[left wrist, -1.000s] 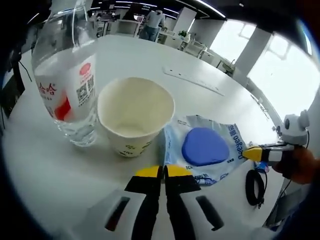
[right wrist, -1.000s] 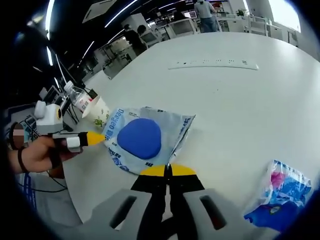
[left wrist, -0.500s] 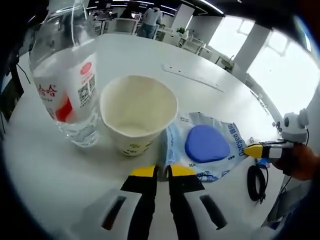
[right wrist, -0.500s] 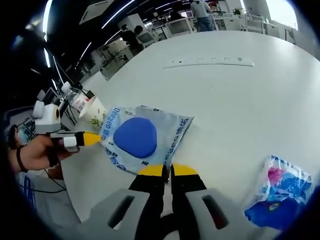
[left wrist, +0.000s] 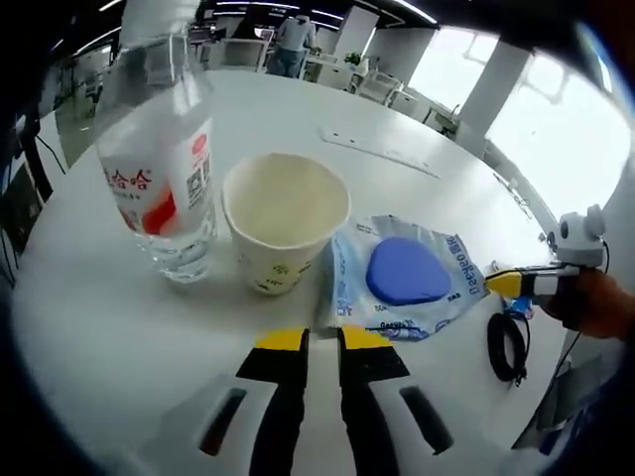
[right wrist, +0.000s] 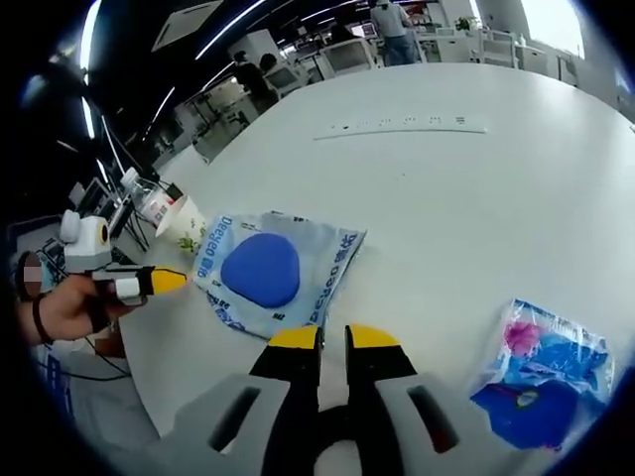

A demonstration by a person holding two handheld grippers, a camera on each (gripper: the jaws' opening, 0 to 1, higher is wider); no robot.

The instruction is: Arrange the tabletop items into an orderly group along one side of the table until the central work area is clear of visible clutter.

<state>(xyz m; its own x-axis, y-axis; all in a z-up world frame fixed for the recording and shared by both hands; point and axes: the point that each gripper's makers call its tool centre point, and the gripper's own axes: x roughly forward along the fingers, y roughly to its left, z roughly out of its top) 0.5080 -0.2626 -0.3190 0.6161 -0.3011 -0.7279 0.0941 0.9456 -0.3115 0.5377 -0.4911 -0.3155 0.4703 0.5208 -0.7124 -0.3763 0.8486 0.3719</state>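
Clear plastic packet holding a blue oval pad [left wrist: 407, 278], lying flat on the white round tabletop [left wrist: 298, 119] at the 2 o'clock side of the left tongs [left wrist: 310, 340] in the left gripper view; its left edge lies just beside a cream paper cup [left wrist: 285, 223], which stands upright. At 9 o'clock of the cup stands a clear plastic water bottle with a red-and-white label [left wrist: 159, 164], just beside it. The left tongs hover over bare tabletop, yellow tips slightly apart, gripping nothing. A black cable loop [left wrist: 507, 347] lies at 3 o'clock, near the packet. In the right gripper view, the right tongs [right wrist: 333, 338] sit at the packet's near edge, tips slightly apart and empty; a second, blue-and-pink plastic packet [right wrist: 544, 372] lies well apart at 4 o'clock. A long white power strip [right wrist: 402, 127] lies at 12 o'clock.
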